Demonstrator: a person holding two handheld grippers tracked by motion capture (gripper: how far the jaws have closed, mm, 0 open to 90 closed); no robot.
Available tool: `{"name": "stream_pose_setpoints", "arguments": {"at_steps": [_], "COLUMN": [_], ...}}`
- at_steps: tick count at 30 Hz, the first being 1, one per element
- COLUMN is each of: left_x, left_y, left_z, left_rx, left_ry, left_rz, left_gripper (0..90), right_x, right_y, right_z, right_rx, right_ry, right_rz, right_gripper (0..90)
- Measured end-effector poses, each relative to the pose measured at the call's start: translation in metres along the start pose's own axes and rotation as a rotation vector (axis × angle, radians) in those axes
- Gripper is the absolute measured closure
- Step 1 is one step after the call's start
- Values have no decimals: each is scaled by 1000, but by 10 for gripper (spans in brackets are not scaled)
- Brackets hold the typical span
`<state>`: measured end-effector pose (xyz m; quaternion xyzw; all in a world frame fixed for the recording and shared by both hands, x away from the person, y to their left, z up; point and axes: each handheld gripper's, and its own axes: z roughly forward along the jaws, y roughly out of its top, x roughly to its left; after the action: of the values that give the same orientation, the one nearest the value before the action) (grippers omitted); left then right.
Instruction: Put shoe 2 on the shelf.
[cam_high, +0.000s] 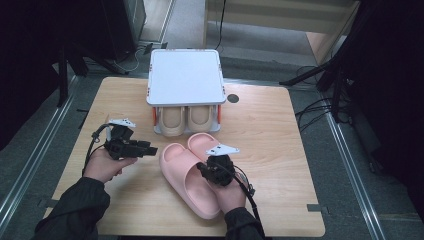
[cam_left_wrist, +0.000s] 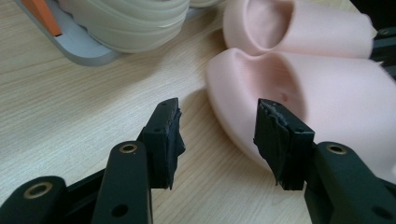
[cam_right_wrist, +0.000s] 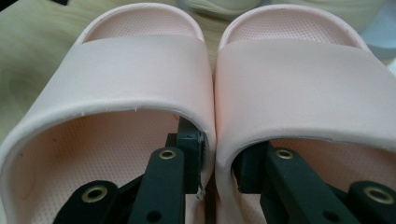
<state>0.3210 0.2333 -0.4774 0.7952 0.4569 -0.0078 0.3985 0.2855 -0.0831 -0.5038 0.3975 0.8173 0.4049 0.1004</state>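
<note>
A pair of pink slippers (cam_high: 186, 176) lies side by side on the wooden table (cam_high: 280, 150), toes toward a small rack. In the right gripper view, one jaw of my right gripper (cam_right_wrist: 215, 161) sits inside the left slipper (cam_right_wrist: 140, 65) and the other inside the right slipper (cam_right_wrist: 299, 79). The jaws pinch the two touching inner strap walls together. From above, the right gripper (cam_high: 214, 170) is over the pair's middle. My left gripper (cam_high: 152, 149) hovers open just left of the pair. Its jaws (cam_left_wrist: 217, 121) point at the near slipper's side (cam_left_wrist: 336, 98) and hold nothing.
A rack with a white top (cam_high: 185, 77) stands at the back centre of the table. A pair of beige slippers (cam_high: 186, 119) sits on its lower shelf, close behind the pink toes. The beige slippers (cam_left_wrist: 130, 18) and grey rack base (cam_left_wrist: 84, 51) appear at upper left in the left gripper view.
</note>
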Motion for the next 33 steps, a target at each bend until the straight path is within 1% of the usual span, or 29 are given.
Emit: {"name": "stream_pose_setpoints", "arguments": {"at_steps": [2,3,5,6,8,12,14,15,19,21,22,24,26,28,31,33], "left_x": [1,2,5,6,8,10,12,12,15,16,16,16,17,17,18,18], "left_y": [0,-1,-1,-1,-2,-3,-4,-5,-7,-8,-8,-9,-10,-11,-13,-14], "left_z": [-1,-2,-3,-3,-5,-8,-9,-10,-13,-14,-15,-16,-17,-17,-19,-20], "left_rx": [0,1,4,5,2,1,1,2,-3,-3,-2,-3,-3,-3,-3,0], "left_ry": [0,1,6,7,10,15,24,26,30,33,37,37,37,41,45,47], "left_rz": [-4,-8,-16,-20,-25,-35,-34,-36,-40,-43,-41,-46,-50,-47,-54,-57], "left_gripper": [497,495,491,490,489,483,481,478,474,470,470,469,467,465,463,461], "right_x": [-5,-7,-11,-13,-16,-19,-19,-18,-15,-14,-14,-13,-11,-8,-4,-3], "right_y": [1,2,3,5,8,14,18,20,28,33,35,41,46,51,57,59], "right_z": [-4,-7,-13,-17,-20,-26,-27,-28,-28,-28,-28,-29,-30,-30,-31,-31], "right_rx": [5,4,6,15,33,65,74,79,105,104,102,96,101,110,116,110], "right_ry": [51,86,136,154,178,285,316,328,370,384,394,411,418,430,445,462], "right_rz": [-7,-18,-17,-40,-68,-164,-212,-235,-300,-327,-335,-331,-337,-357,-385,-389], "right_gripper": [764,764,764,764,764,763,762,762,762,762,762,762,762,761,760,760]}}
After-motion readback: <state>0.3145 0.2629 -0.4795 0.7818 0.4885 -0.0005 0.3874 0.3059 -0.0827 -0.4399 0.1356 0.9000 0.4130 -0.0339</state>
